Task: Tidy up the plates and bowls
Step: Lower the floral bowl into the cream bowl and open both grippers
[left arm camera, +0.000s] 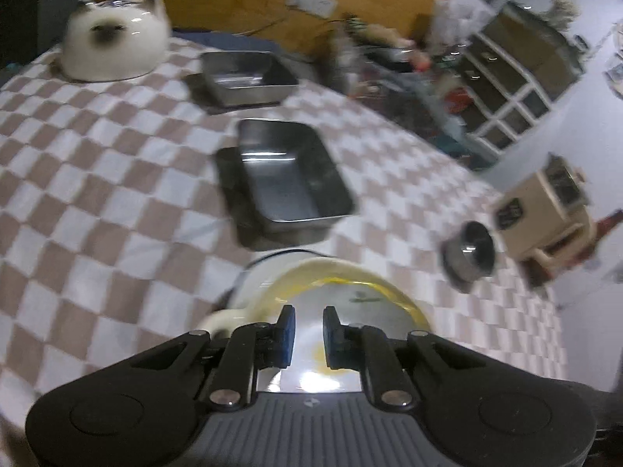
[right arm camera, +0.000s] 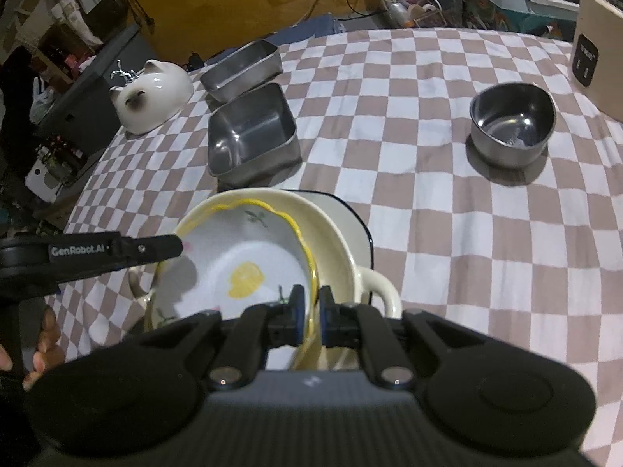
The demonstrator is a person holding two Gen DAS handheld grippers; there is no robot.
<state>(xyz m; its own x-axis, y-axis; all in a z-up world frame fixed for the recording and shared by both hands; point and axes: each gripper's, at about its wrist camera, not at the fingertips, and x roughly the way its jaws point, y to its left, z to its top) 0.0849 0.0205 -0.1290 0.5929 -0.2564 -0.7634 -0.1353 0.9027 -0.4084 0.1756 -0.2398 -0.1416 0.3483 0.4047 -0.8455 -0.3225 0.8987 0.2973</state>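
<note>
A white plate with a wavy yellow rim and a lemon print leans tilted inside a cream two-handled bowl. The bowl stands on a white plate with a dark rim. My right gripper is shut on the yellow-rimmed plate's near right rim. My left gripper reaches in at the plate's left rim. In the left wrist view its pads stand a narrow gap apart over the plate. Whether they press on the rim does not show.
Two rectangular steel trays sit beyond the stack. A round steel bowl is at the right and a cat-shaped ceramic pot at the far left. A beige appliance stands at the right edge of the checked cloth. A hand holds the left gripper.
</note>
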